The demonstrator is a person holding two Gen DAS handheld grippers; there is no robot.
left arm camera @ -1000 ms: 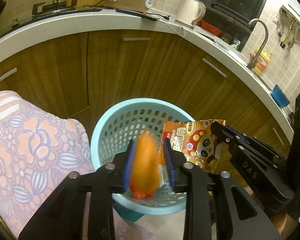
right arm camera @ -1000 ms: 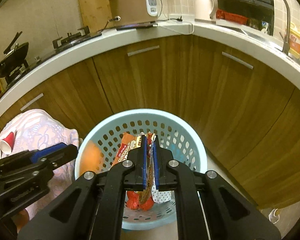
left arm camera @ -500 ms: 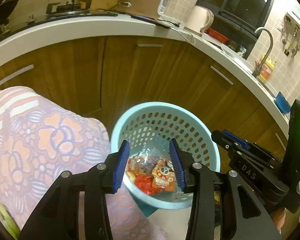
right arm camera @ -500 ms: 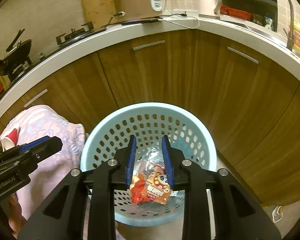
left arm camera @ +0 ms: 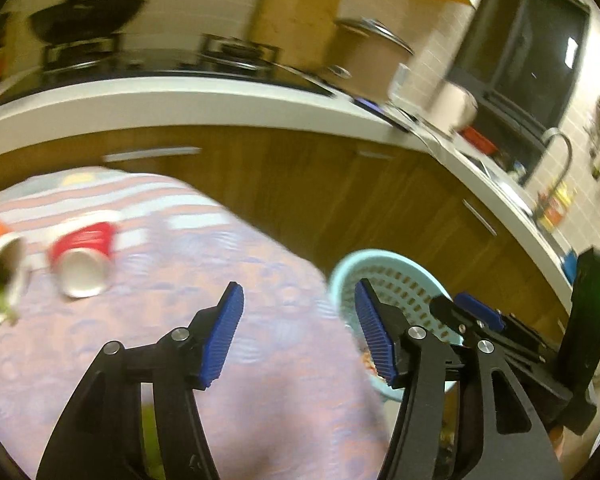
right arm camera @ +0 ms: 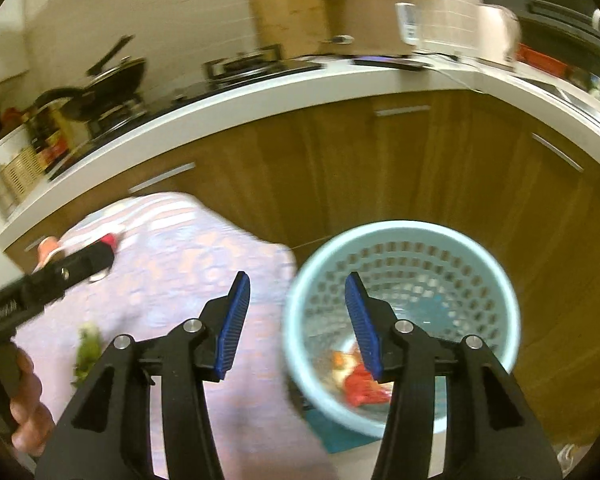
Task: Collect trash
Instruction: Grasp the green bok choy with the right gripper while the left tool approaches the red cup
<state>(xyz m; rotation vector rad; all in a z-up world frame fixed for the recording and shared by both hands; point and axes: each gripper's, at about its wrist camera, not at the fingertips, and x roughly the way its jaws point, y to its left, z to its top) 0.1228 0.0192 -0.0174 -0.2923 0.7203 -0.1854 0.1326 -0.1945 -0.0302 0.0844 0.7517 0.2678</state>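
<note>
Both grippers are empty with their blue-padded fingers spread wide: the left gripper (left arm camera: pixel 298 330) hangs over the floral pink-and-lilac cloth-covered worktop (left arm camera: pixel 260 380), and the right gripper (right arm camera: pixel 296 320) straddles the worktop's edge and the rim of the pale blue perforated plastic waste basket (right arm camera: pixel 500 280), which stands on the floor just beside the worktop, in front of the brown wooden cabinets (right arm camera: pixel 380 168). Crumpled orange-and-red snack wrappers (right arm camera: pixel 360 384) already lie in the basket's bottom. The trash left to collect sits on the cloth at its far left: a red paper cup with a white inside (left arm camera: pixel 85 258) lying on its side, its long axis running roughly away from the camera, the open mouth turned toward the near left and the base toward the cabinets. Beside it is a second tipped cup, orange outside and white within (left arm camera: pixel 0 268), mouth toward the lower left, with green scraps at its lip; more green scraps (right arm camera: pixel 88 350) lie nearer on the cloth. The likely trouble is that a cup on its side may roll away when one finger touches it, or crush if squeezed across the open mouth. Scraps may spill from the orange cup if it is lifted mouth-down. Both views are smeared, so a misjudged reach could snag the loose cloth.
</note>
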